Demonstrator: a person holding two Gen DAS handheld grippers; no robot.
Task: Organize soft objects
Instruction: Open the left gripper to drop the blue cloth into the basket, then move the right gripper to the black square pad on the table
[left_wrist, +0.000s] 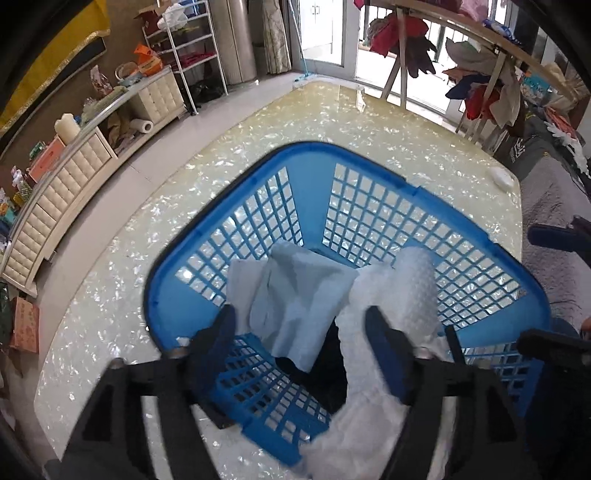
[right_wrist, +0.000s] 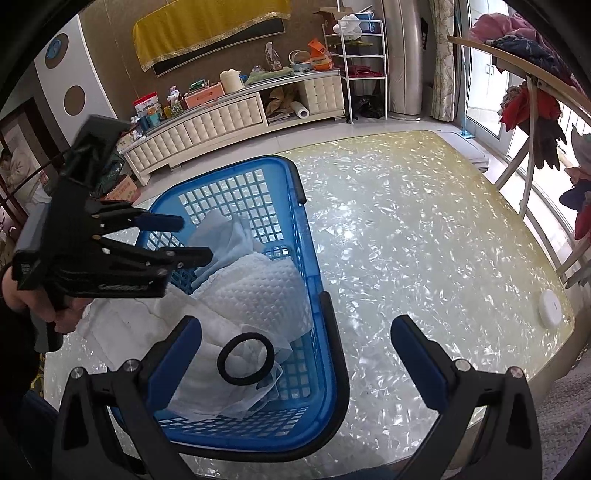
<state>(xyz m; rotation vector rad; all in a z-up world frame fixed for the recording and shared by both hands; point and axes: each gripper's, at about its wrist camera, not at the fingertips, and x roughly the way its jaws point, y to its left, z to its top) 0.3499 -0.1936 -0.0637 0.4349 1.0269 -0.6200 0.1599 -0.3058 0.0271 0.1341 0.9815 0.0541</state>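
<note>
Left wrist view: the left gripper (left_wrist: 301, 325), jaws spread, hangs over the basket (left_wrist: 369, 162) at centre frame, where a blue cloth (left_wrist: 295, 295) and white towel (left_wrist: 410, 288) lie.

Right wrist view: the right gripper (right_wrist: 295, 339), jaws spread and empty, straddles the basket's (right_wrist: 325, 354) rim at lower centre; a black ring (right_wrist: 245, 359) rests on the towel (right_wrist: 258, 291). The worktop (right_wrist: 424, 229) fills the right.

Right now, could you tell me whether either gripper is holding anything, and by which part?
Nothing is held: the left gripper is open above the cloths in the blue basket, and the right gripper is open.

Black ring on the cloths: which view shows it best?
The right wrist view: the black ring lies whole and unobstructed on the white cloth in the basket. The left wrist view shows only dark patches under the cloths, not a recognizable ring.
</note>
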